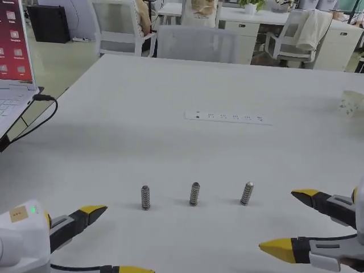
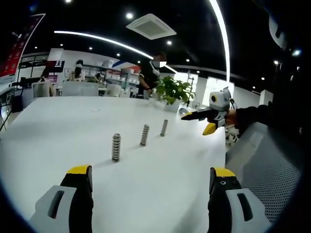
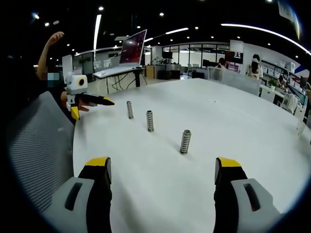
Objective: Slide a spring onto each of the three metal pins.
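White tabletop (image 1: 170,142), grey yellow-tipped left tongs (image 1: 128,239) and right tongs (image 1: 277,219), three upright metal pins (image 1: 249,185).
Both tongs are spread wide and hold nothing, one at the near left, one at the near right, well apart from the pins. Pins stand in a row mid-tabletop between them, each sleeved in a grey coiled steel spring (image 1: 145,197).

The row of three pins (image 1: 194,194) stands upright on the table (image 1: 170,148) with bare gaps between them and open tabletop all round (front, back, both ends). Nothing lies between the row and the left gripper (image 1: 128,239) or right gripper (image 1: 277,220), both spread wide. A flat socket strip (image 1: 227,117) lies well behind; a laptop (image 1: 11,68) and its cable (image 1: 48,111) take the left edge.
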Tool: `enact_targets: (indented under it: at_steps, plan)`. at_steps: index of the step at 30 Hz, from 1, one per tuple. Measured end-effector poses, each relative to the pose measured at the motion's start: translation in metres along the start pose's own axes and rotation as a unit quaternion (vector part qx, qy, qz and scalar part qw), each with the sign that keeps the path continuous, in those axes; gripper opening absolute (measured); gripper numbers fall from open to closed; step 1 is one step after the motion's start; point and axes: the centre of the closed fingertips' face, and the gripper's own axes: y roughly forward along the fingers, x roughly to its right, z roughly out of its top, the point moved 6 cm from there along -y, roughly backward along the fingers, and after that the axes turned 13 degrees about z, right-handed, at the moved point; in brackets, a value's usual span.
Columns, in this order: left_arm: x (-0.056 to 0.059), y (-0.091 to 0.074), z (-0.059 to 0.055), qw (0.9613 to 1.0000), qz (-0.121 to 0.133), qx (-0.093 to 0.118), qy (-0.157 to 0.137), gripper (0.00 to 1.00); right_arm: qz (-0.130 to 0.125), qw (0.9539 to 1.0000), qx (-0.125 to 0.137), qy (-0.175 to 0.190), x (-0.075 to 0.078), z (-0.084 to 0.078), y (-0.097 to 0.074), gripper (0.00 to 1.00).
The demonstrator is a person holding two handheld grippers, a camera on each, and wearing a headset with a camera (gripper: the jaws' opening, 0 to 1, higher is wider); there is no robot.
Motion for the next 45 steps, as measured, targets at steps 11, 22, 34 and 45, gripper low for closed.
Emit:
enact_targets:
  at_steps: [11, 22, 34, 45]
  plan:
    - [-0.0008, 0.0023, -0.0006, 1.0000, 0.005, -0.001, -0.004, 0.98, -0.001, 1.0000, -0.002, 0.001, 0.0013, -0.0031, -0.0001, 0.89]
    - [-0.0046, 0.0044, -0.0002, 1.0000, 0.006, -0.001, -0.005, 0.98, -0.005, 1.0000, 0.000, 0.007, 0.0021, -0.0039, -0.0007, 0.89]
    - [-0.0094, 0.0091, -0.0013, 1.0000, 0.004, -0.004, -0.006, 0.98, -0.009, 0.9999, 0.002, 0.010, 0.0054, -0.0049, -0.0022, 0.89]
    - [-0.0097, 0.0090, -0.0028, 0.9999, 0.004, -0.006, -0.007, 0.98, -0.007, 0.9999, -0.003, 0.012, 0.0045, -0.0066, -0.0008, 0.89]
